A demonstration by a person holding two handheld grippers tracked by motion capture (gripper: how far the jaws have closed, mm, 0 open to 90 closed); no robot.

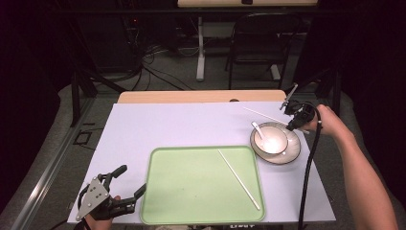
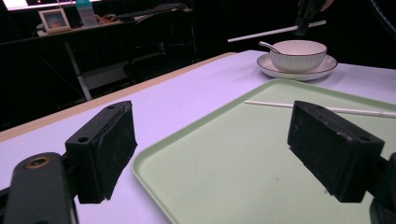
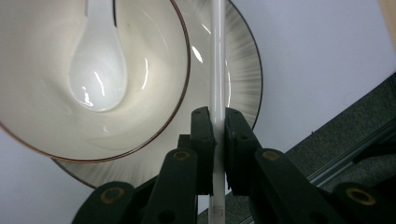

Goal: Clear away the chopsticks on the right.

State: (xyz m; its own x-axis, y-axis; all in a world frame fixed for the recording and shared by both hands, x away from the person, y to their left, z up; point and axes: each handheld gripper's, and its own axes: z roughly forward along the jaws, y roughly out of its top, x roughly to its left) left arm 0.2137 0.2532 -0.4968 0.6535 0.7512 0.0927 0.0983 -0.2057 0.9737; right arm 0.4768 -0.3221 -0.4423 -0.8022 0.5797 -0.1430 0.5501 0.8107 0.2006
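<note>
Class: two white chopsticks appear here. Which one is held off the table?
The chopstick clamped in the right tongs, above the plate. The other chopstick lies flat on the green tray, untouched.

Setting was a lab or studio recording space, not a home. Walls and surrounds were black and unlit. Loose cables [image 1: 158, 72] trailed over grey carpet. 1 folding chair [image 1: 261, 45] stood behind the desk [image 1: 191, 124], which wore a plain white sheet. A second desk [image 1: 246, 3] sat farther back.
</note>
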